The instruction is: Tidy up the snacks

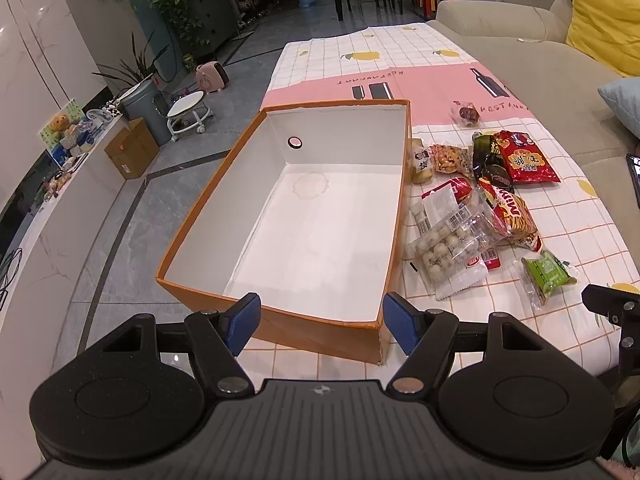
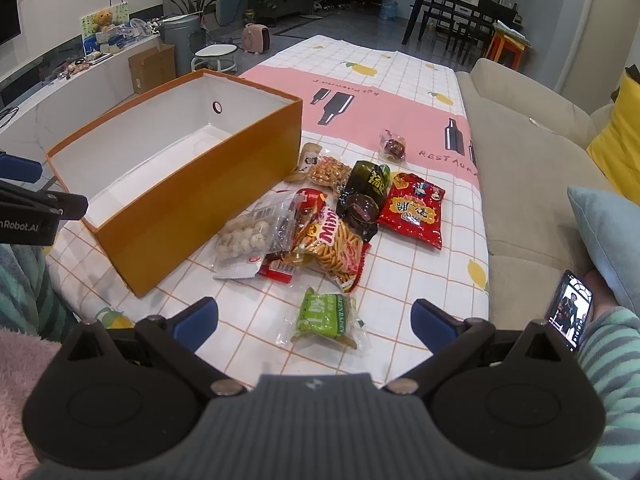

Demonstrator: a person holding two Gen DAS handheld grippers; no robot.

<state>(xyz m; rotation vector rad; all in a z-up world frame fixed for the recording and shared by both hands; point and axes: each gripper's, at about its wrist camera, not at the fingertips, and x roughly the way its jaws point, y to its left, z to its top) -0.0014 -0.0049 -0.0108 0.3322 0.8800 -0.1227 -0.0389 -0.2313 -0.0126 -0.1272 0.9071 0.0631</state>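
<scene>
Both views are evenly lit by soft, diffuse indoor light; colours read true and focus is sharp at centre. Strong fisheye distortion bends straight lines toward the rims, with dark vignetted corners at 1, 5, 7 and 11 o'clock. The orange box (image 1: 208, 204) has a bright white interior, near overexposed. Shadows are faint. Mild glare on the marble wall (image 1: 24, 64) at 10 o'clock.
</scene>
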